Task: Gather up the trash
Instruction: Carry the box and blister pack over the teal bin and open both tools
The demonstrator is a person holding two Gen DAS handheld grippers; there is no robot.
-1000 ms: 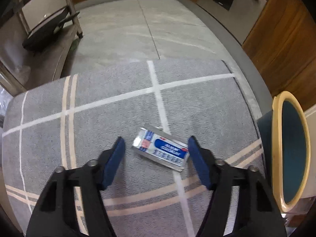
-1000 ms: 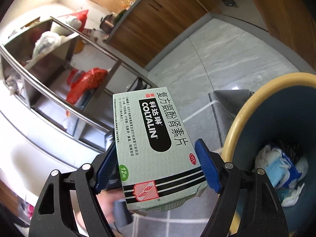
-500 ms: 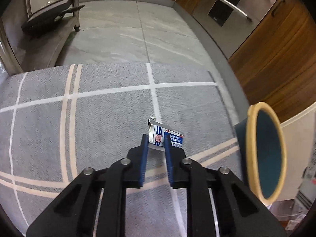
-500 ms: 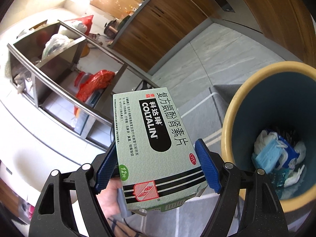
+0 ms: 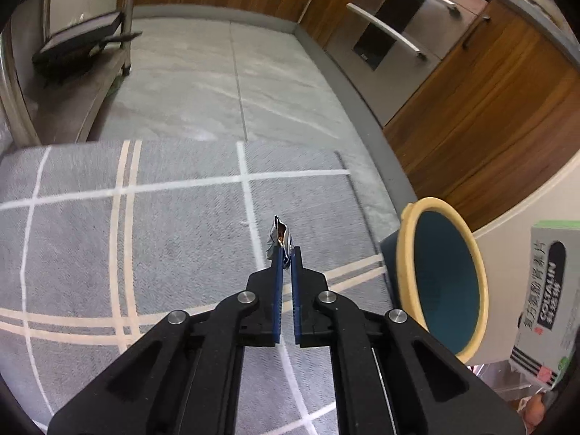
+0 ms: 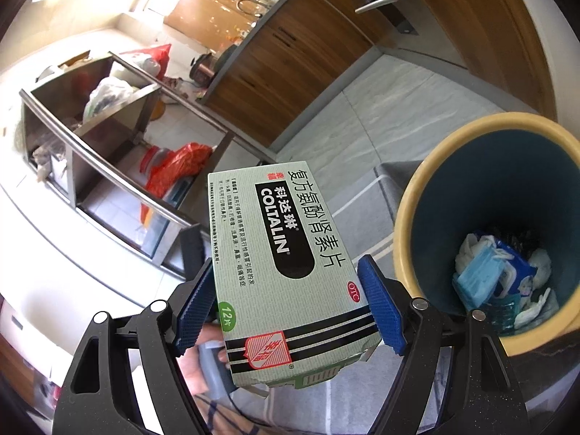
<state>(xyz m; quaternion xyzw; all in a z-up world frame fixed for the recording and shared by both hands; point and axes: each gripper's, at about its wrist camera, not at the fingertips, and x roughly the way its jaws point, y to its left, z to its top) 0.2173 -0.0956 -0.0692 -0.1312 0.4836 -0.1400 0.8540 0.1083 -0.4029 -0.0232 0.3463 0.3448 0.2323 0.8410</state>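
Trash: a crumpled foil blister pack (image 5: 280,239) is hanging edge-on at centre frame of the left view, lifted above the grey striped rug (image 5: 163,224).
Left gripper (image 5: 286,253): I am pinching the pack's lower end between the blue pads, jaws having just finished closing on it.
Medicine box (image 6: 279,264): a pale green Coltalin carton is filling the middle of the right view, tilted, its printed face toward the camera.
Right gripper (image 6: 290,308): I am clamping the carton by its two long sides, jaws standing wide.
Bin (image 6: 406,224): the yellow-rimmed blue bin is sitting at right of the right view, beside the carton, holding a blue face mask (image 6: 478,275) and white tissues.
Hand (image 6: 195,362): showing under the carton, lower left.
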